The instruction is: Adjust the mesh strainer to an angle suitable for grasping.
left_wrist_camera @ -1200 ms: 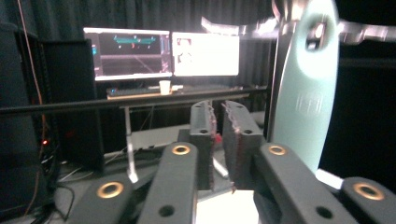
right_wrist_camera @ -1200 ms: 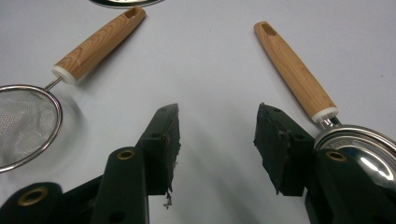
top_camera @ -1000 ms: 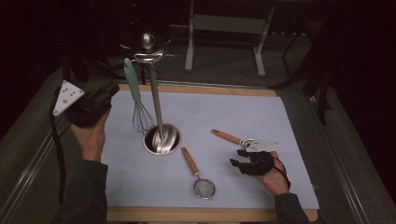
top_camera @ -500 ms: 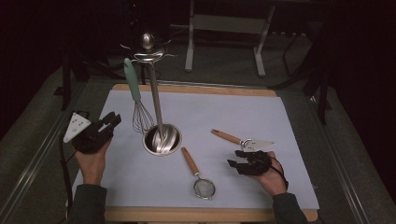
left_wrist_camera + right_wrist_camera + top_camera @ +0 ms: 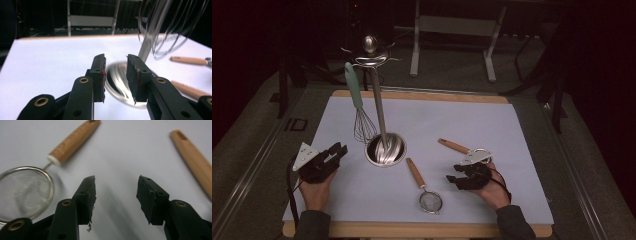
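where whisk [image 5: 160,30] blurs, left gripper [image 5: 116,75] jaws just opening, empty, right gripper [image 5: 116,200] agape, strainer [image 5: 23,192] cropped

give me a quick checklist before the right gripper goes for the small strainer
1. right gripper open, nothing between its jaws: ok
2. strainer lies flat on the white mat, wooden handle free: ok
3. path from gripper to strainer free of other tools: ok
4. second wooden-handled tool lies apart from the strainer: ok
5. left gripper open, jaws just opening, off to the side of the stand's base: ok
6. whisk hangs securely on the stand: cannot tell
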Tool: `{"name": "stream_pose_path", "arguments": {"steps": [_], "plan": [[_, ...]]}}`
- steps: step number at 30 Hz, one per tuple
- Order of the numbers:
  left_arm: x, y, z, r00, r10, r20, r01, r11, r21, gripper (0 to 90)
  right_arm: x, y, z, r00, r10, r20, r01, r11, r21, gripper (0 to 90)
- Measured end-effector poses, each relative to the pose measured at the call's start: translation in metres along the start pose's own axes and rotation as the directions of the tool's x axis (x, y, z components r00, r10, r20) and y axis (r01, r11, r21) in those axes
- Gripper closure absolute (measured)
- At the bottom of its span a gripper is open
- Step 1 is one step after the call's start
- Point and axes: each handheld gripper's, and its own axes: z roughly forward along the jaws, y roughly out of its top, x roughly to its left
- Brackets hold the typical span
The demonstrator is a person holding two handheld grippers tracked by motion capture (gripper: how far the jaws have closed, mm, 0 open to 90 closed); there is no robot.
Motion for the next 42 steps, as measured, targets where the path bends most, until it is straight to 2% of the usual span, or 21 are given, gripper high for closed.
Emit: {"name": "stream_pose_path", "arguments": {"steps": [1,2,3,8,10,14,17,20,24,27,33,36,42], "plan": [[0.0,0.0,0.0,1.0,0.0,0.0,0.0,1.0,0.0,68.7,0.0,0.0,0.0,1.0,0.0,0.0,0.0,1.0,0.0,48.6],[0.001,-0.007,0.001,1.0,-0.008,0.004,0.008,0.9999,0.015,68.7,0.002,0.001,0.002,0.9999,-0.001,-0.013,0.001,1.0,0.005,48.8],[0.001,-0.01,0.001,1.0,-0.01,0.0,0.01,0.9998,0.019,68.5,0.005,0.006,0.005,0.9993,-0.009,-0.036,0.01,1.0,0.023,50.4],[0.006,-0.026,0.001,0.9988,-0.044,-0.023,0.044,0.9987,0.025,68.0,0.016,0.021,0.012,0.9943,-0.018,-0.105,0.021,1.0,0.024,56.0],[0.008,-0.029,0.0,0.9981,-0.051,-0.033,0.053,0.9981,0.031,67.9,0.021,0.027,0.016,0.9899,-0.021,-0.14,0.025,0.999,0.028,61.7],[0.011,-0.034,0.0,0.9964,-0.072,-0.044,0.074,0.9969,0.027,66.9,0.03,0.036,0.027,0.9745,0.002,-0.224,0.008,0.999,0.047,68.5],[0.01,-0.034,0.0,0.9971,-0.062,-0.045,0.063,0.9976,0.029,66.4,0.036,0.04,0.036,0.9724,0.015,-0.233,0.003,0.997,0.075,68.7],[0.009,-0.035,0.0,0.9976,-0.053,-0.044,0.055,0.9978,0.036,65.5,0.039,0.043,0.044,0.9753,0.012,-0.22,0.01,0.995,0.1,66.1],[0.009,-0.035,0.001,0.9978,-0.05,-0.043,0.052,0.998,0.038,65.4,0.042,0.046,0.053,0.9696,0.034,-0.242,-0.001,0.991,0.133,65.7],[0.009,-0.036,0.001,0.9978,-0.051,-0.043,0.053,0.9979,0.037,64.9,0.046,0.048,0.059,0.9721,0.025,-0.233,0.014,0.987,0.163,60.7],[0.008,-0.036,0.001,0.9978,-0.052,-0.042,0.053,0.9979,0.038,64.9,0.049,0.054,0.065,0.964,0.057,-0.26,-0.01,0.984,0.179,55.5],[0.008,-0.036,0.001,0.9979,-0.049,-0.043,0.05,0.998,0.039,64.9,0.05,0.055,0.072,0.9609,0.087,-0.263,-0.029,0.976,0.217,54.1],[0.008,-0.036,0.001,0.9977,-0.052,-0.043,0.054,0.9979,0.036,64.8,0.054,0.06,0.08,0.9671,0.094,-0.236,-0.027,0.961,0.274,58.5]]}}
